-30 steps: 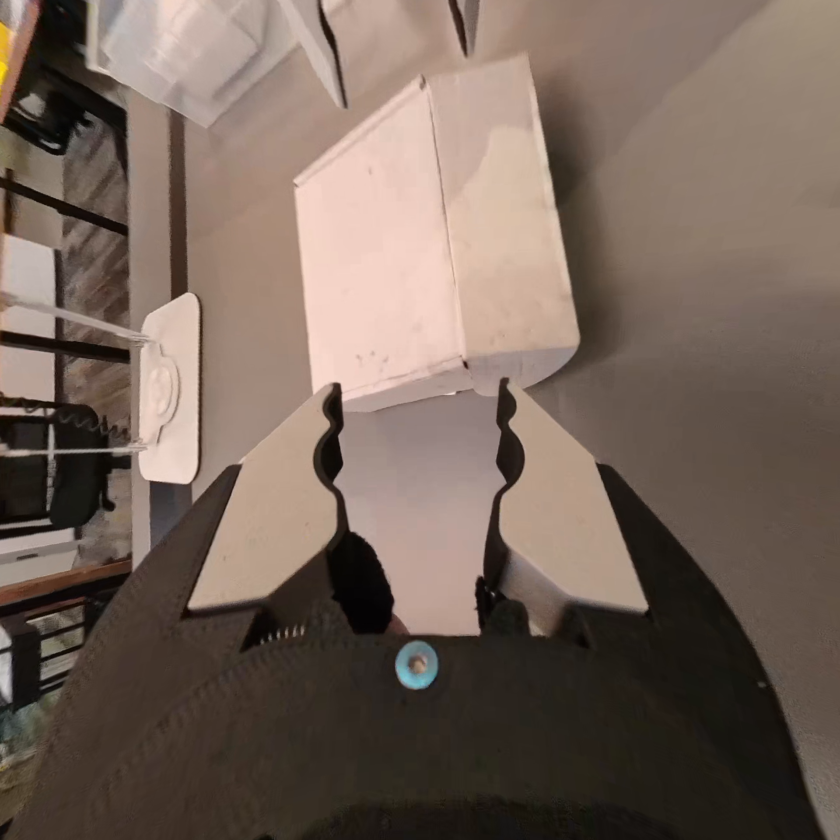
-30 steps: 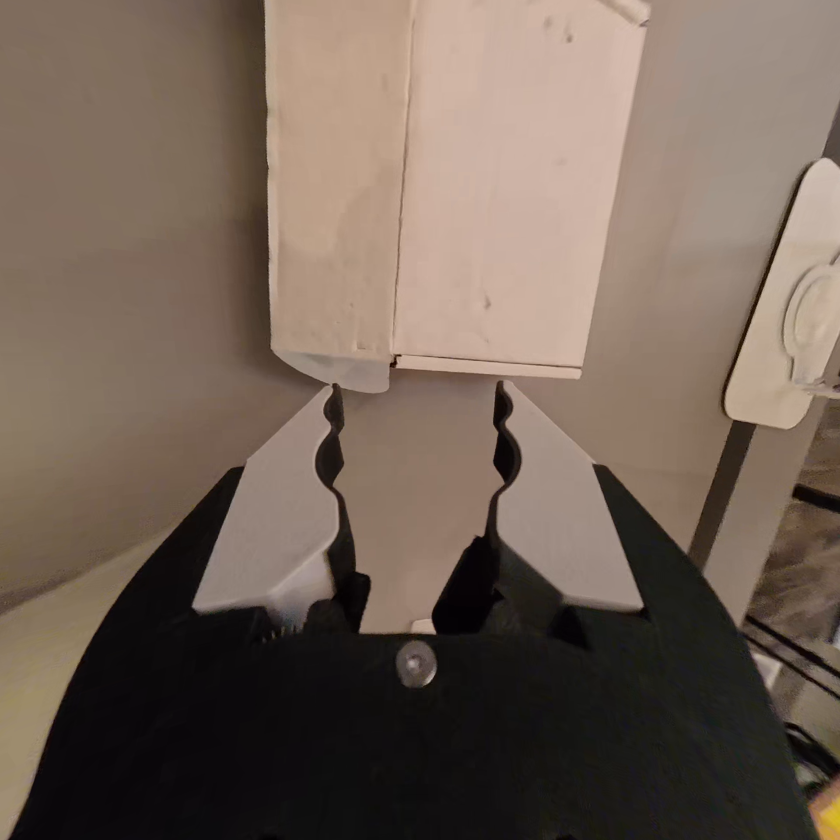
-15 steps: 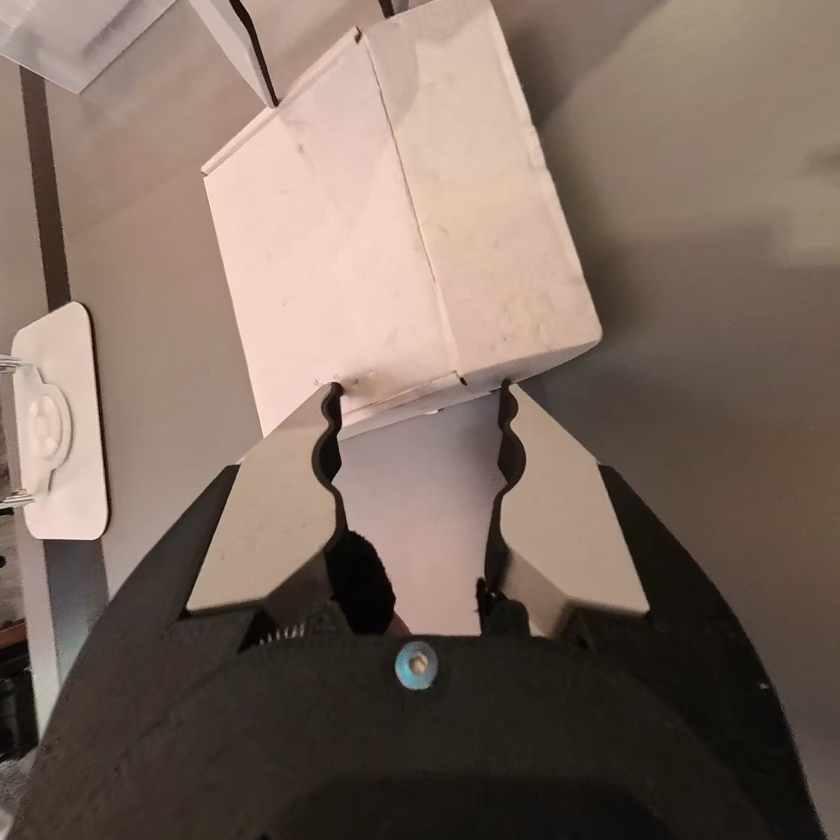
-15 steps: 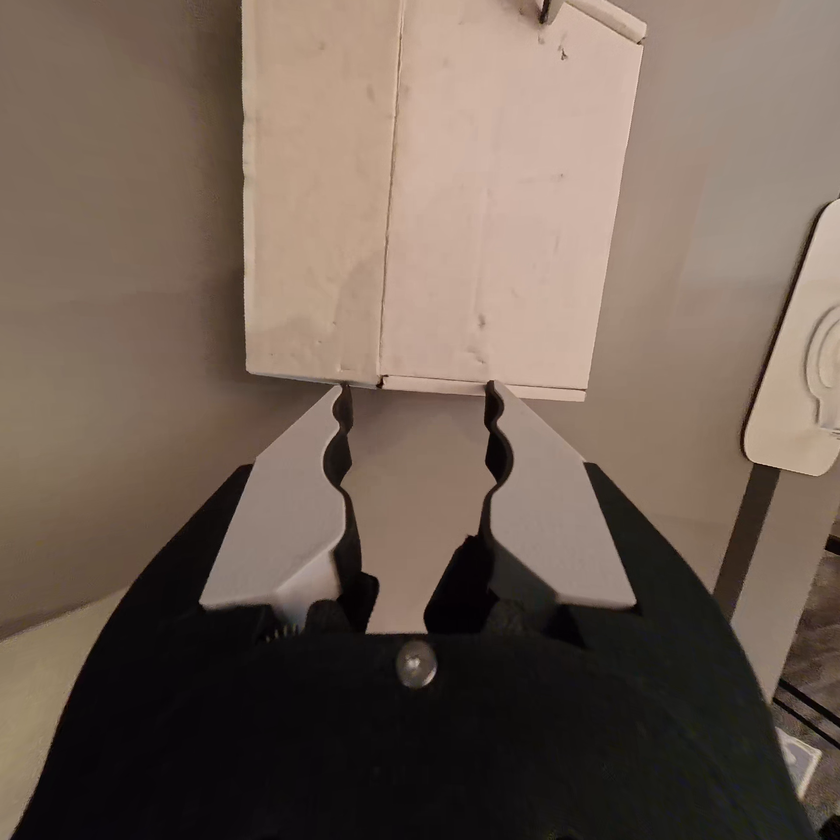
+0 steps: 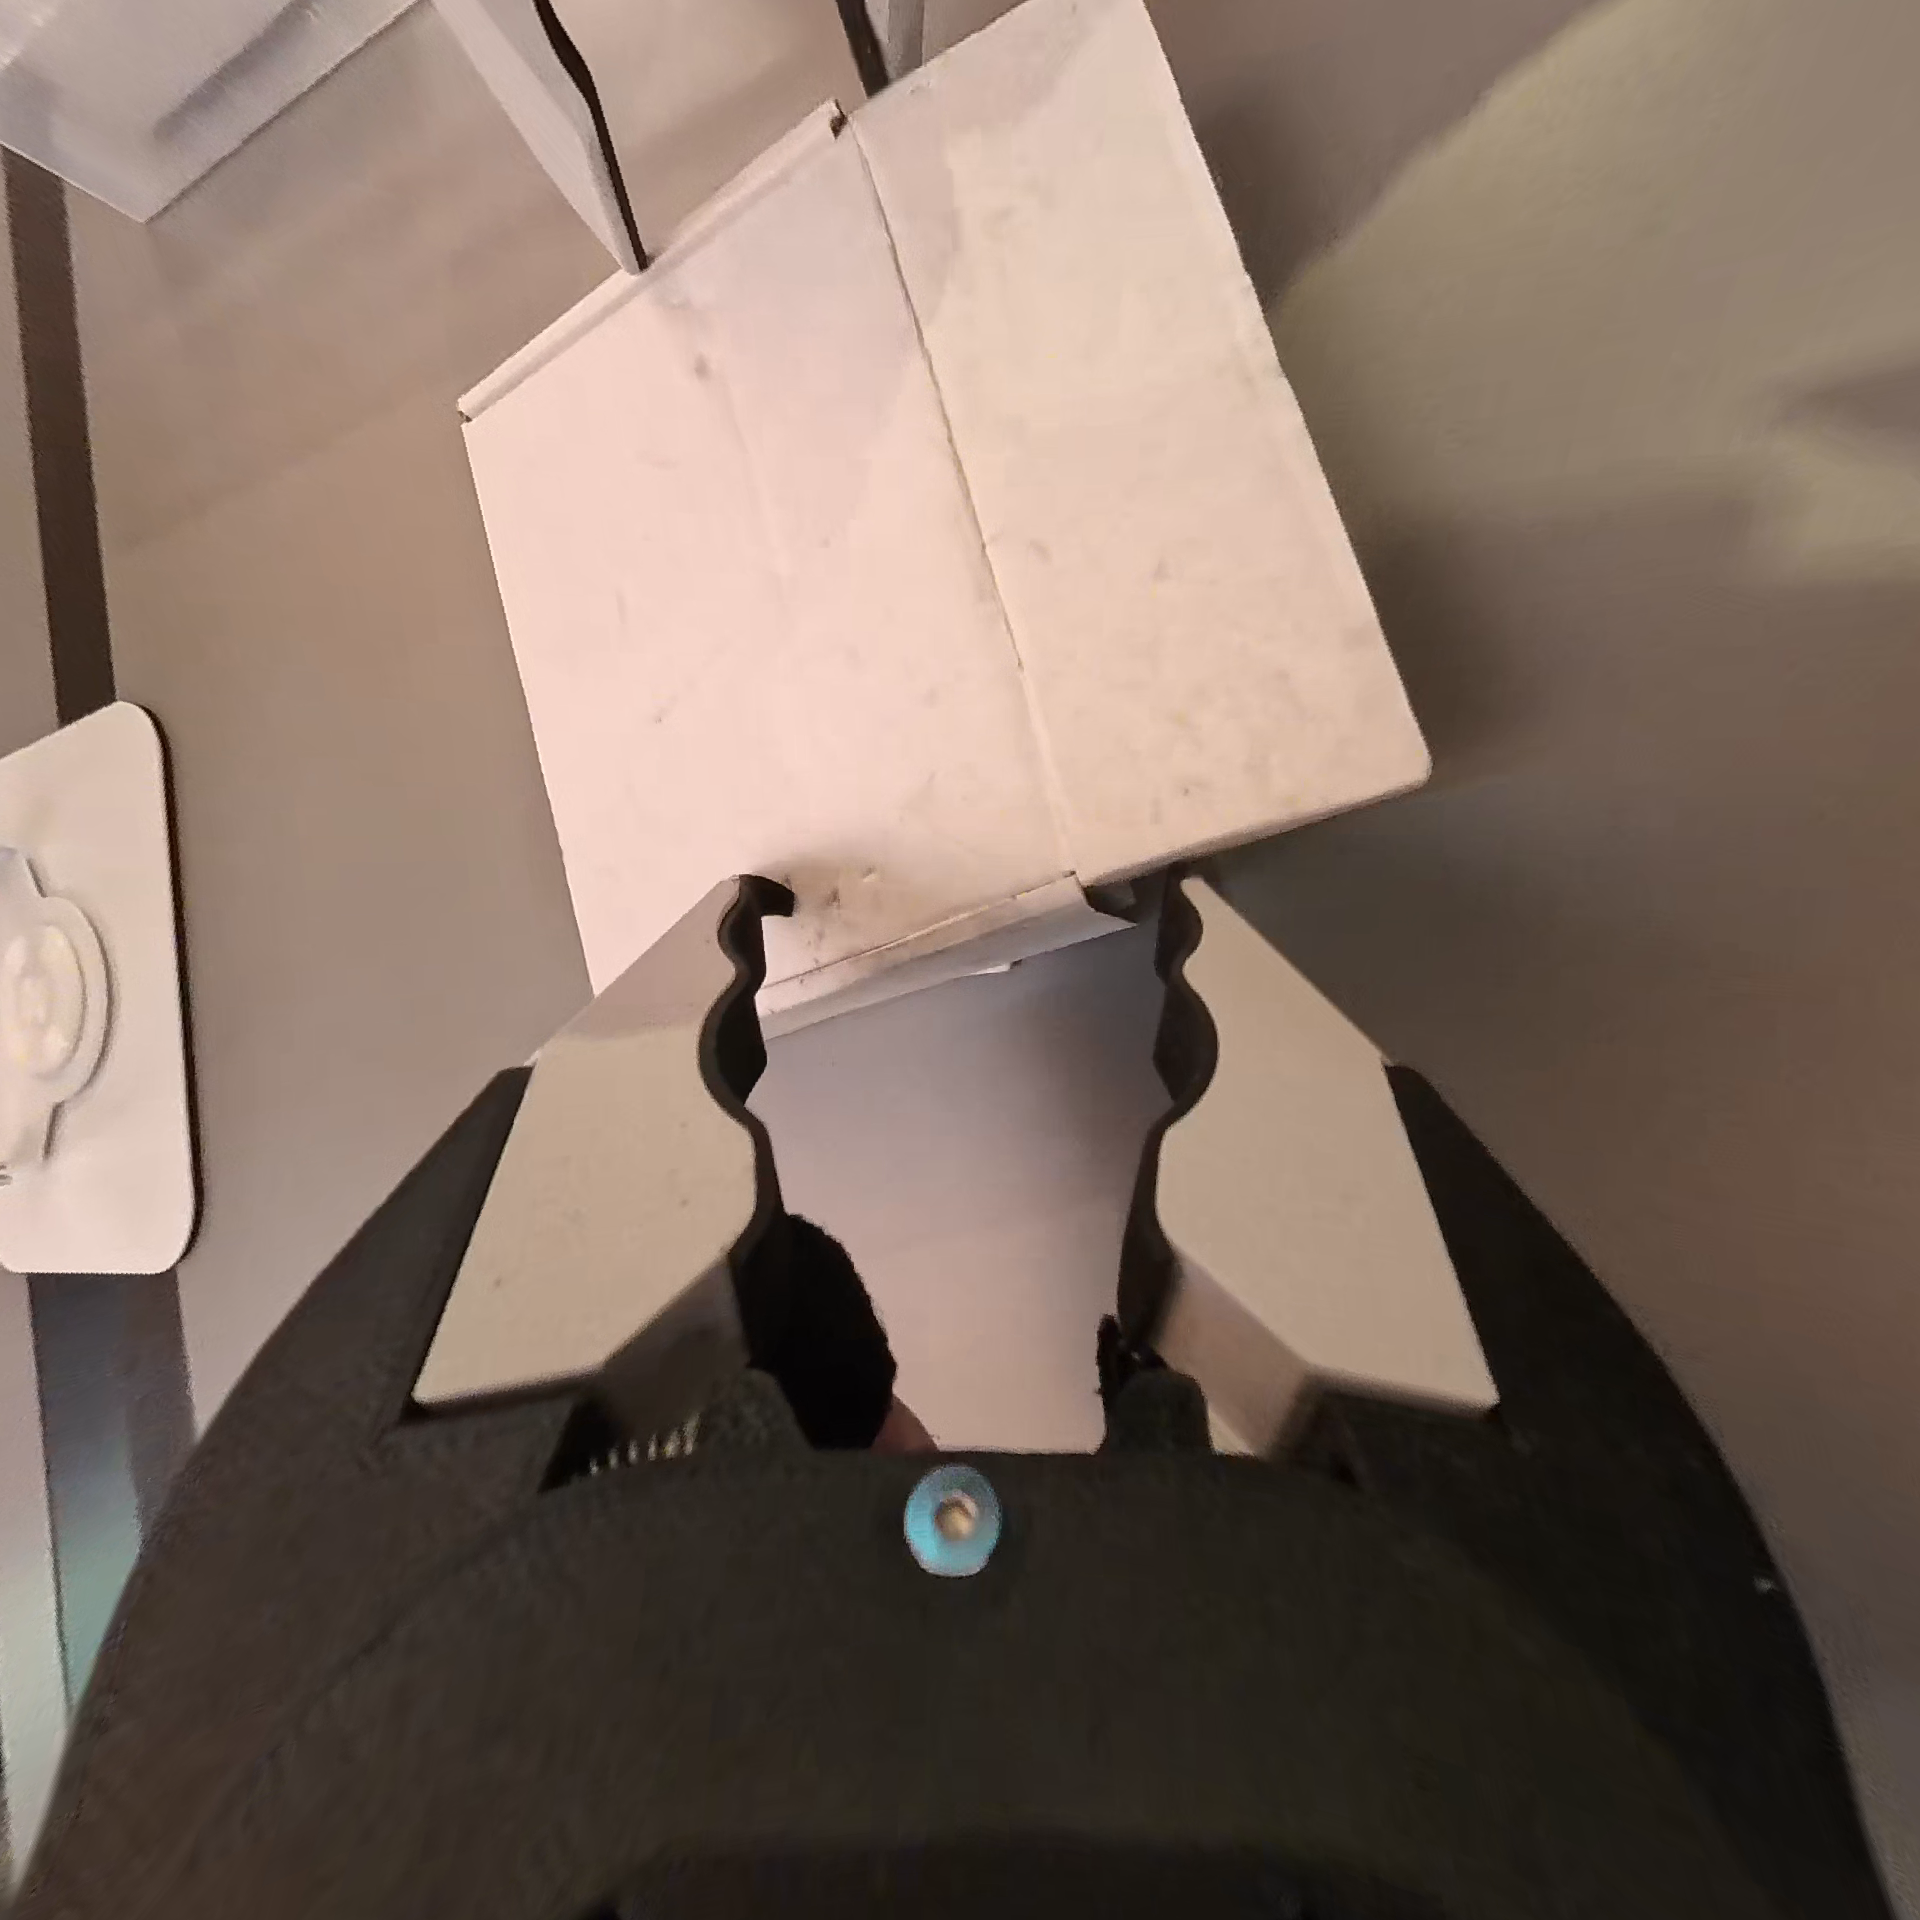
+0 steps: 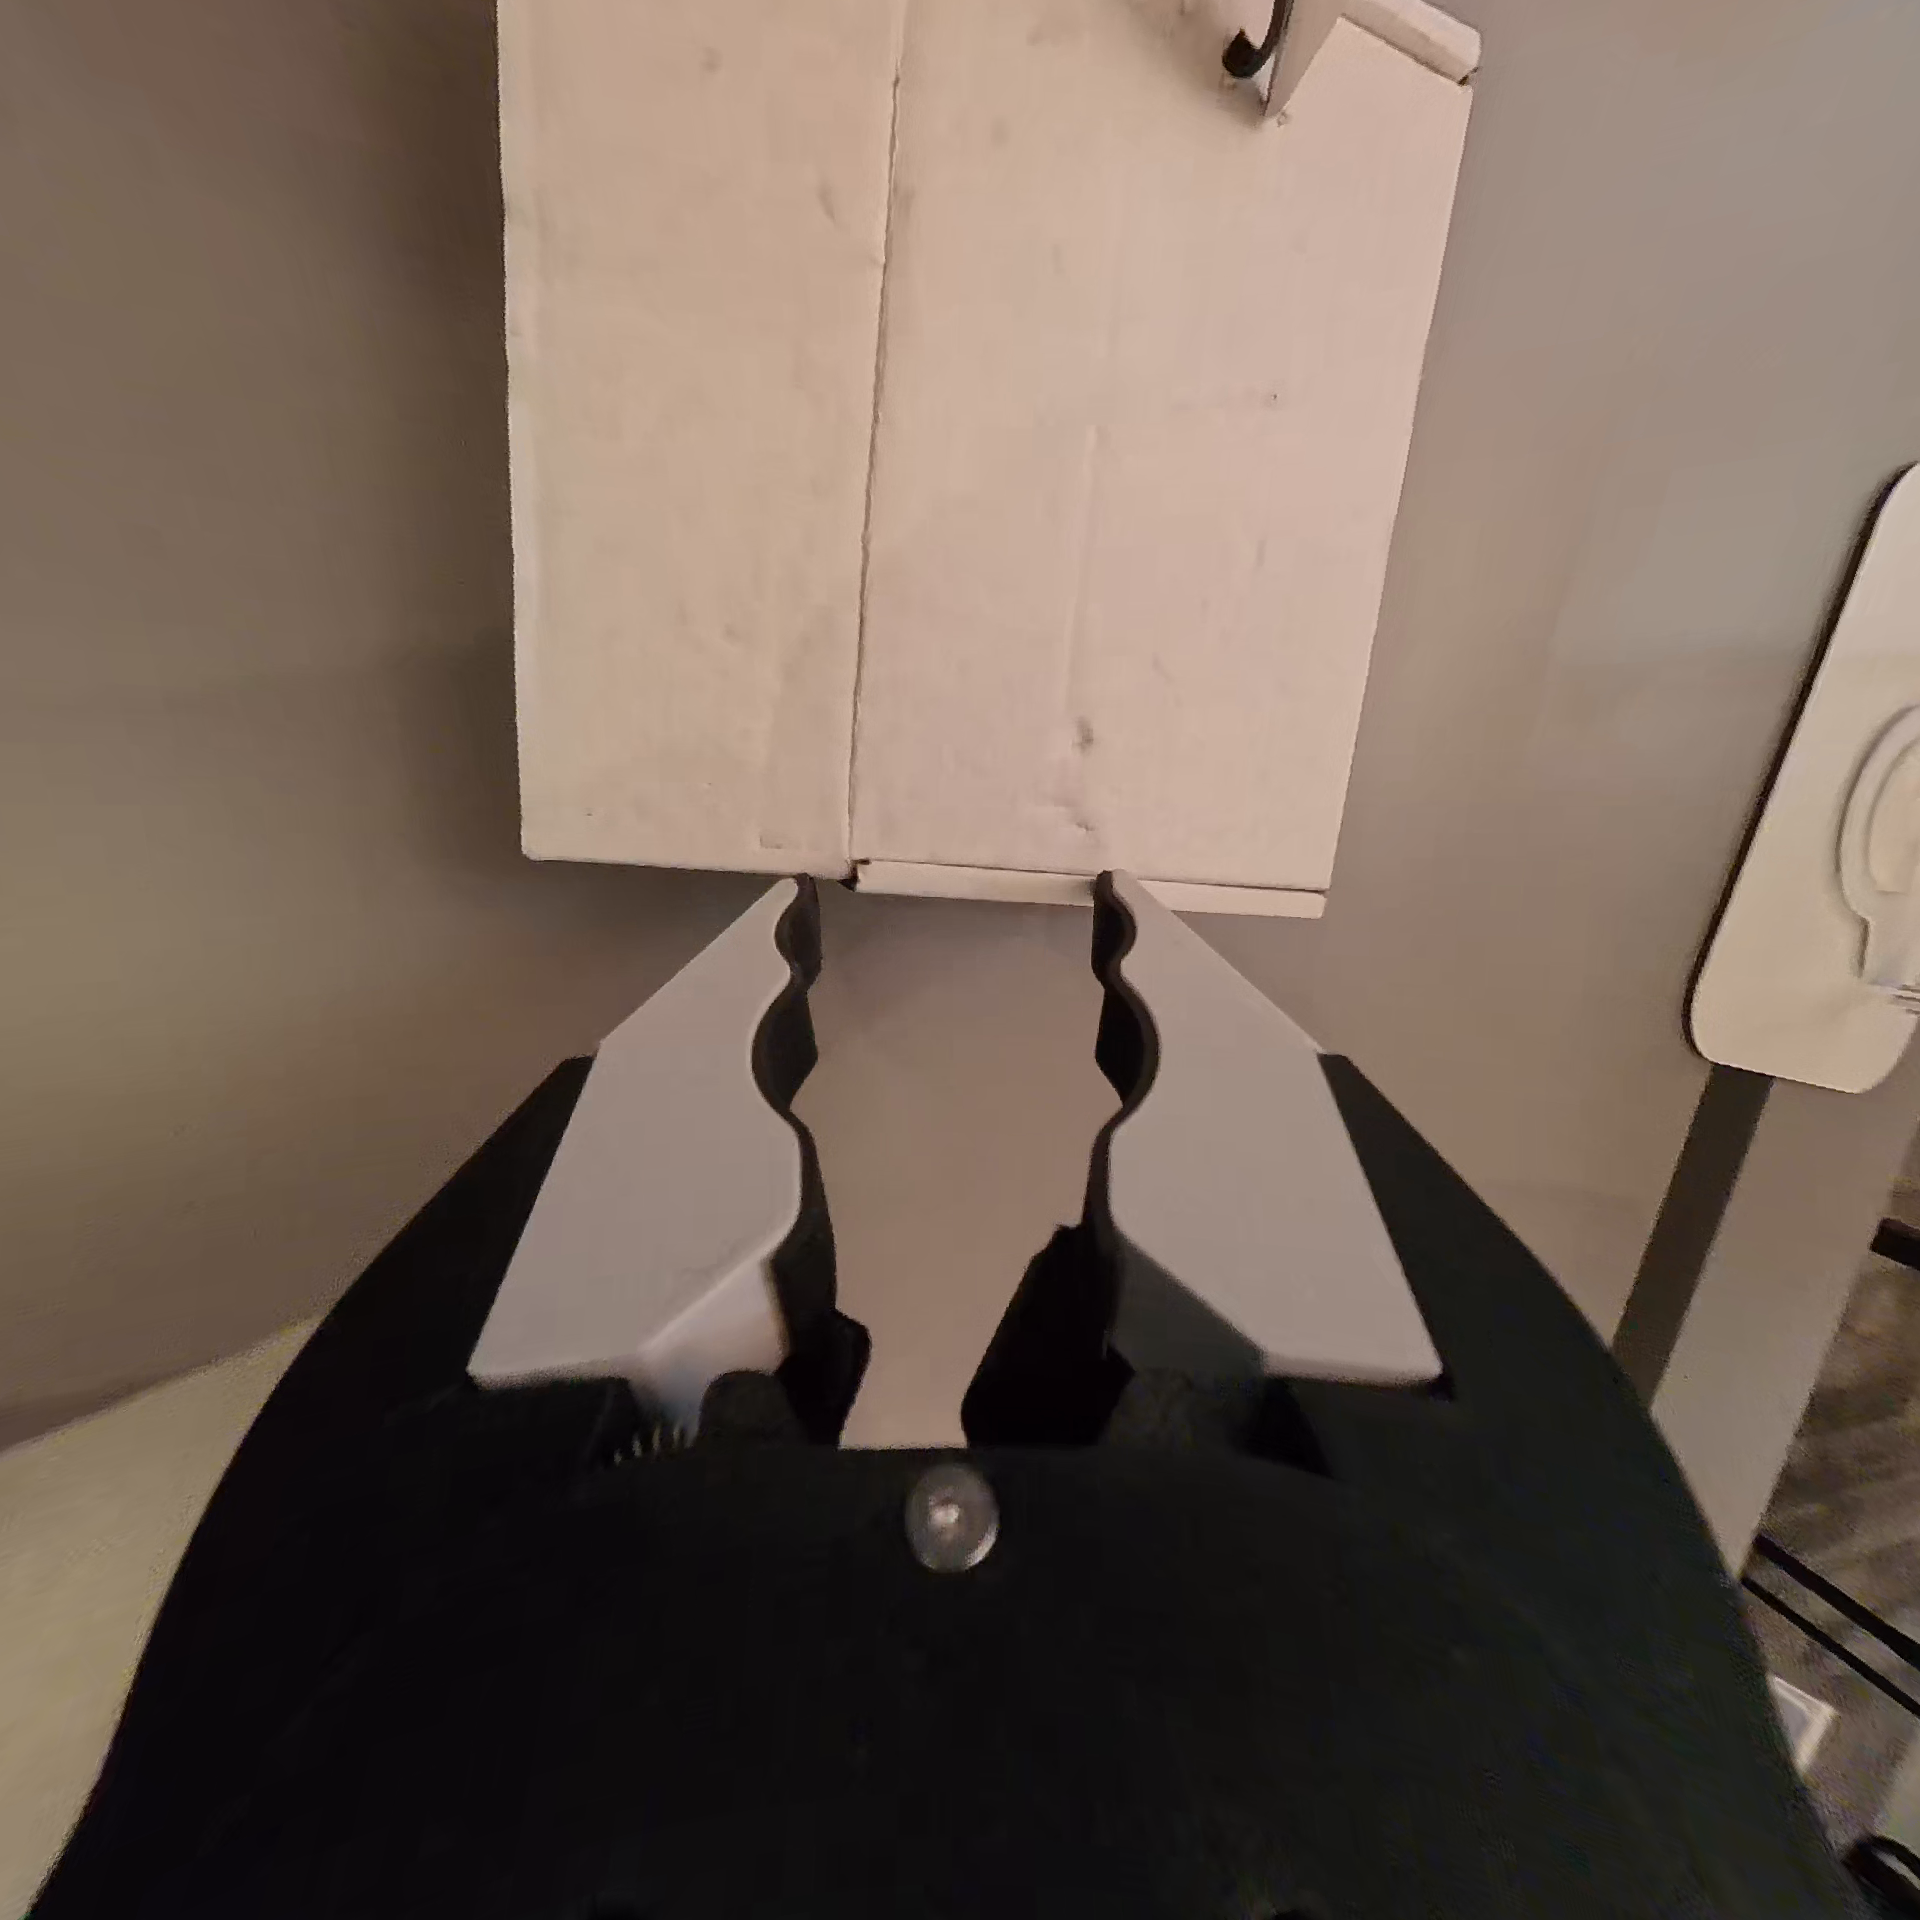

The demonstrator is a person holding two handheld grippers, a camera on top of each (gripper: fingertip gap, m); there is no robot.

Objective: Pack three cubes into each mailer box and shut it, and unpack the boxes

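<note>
Your left gripper (image 5: 961, 904) is spread wide and has hold of nothing; its fingertips (image 5: 743, 904) sit right at the near end of the white mailer box (image 5: 914, 540), one tip overlapping the box's broad face, the other just beside the corner where the narrow side wall meets the end flap. The mailer box is shut and lies on the grey desk (image 5: 1610, 935), tilted off square to your fingers in the left wrist view. At the box's far end you can see the fingers of the other gripper (image 5: 582, 135), one of them touching the far edge.

Your right gripper (image 6: 951, 894) is likewise open, a little less widely, and empty; both its fingertips (image 6: 1117, 894) rest against the near end edge of the mailer box (image 6: 1091, 468), roughly in the middle of that edge. From this side the box stands square to you, its fold line running straight away from the gripper. At the box's far right corner a tip of the left gripper shows against the cardboard.

Beside the box, at the desk (image 6: 260, 727) edge, sits a white rounded plate (image 6: 1808, 831) with a raised fitting; it also shows in the left wrist view (image 5: 94, 987)
</note>
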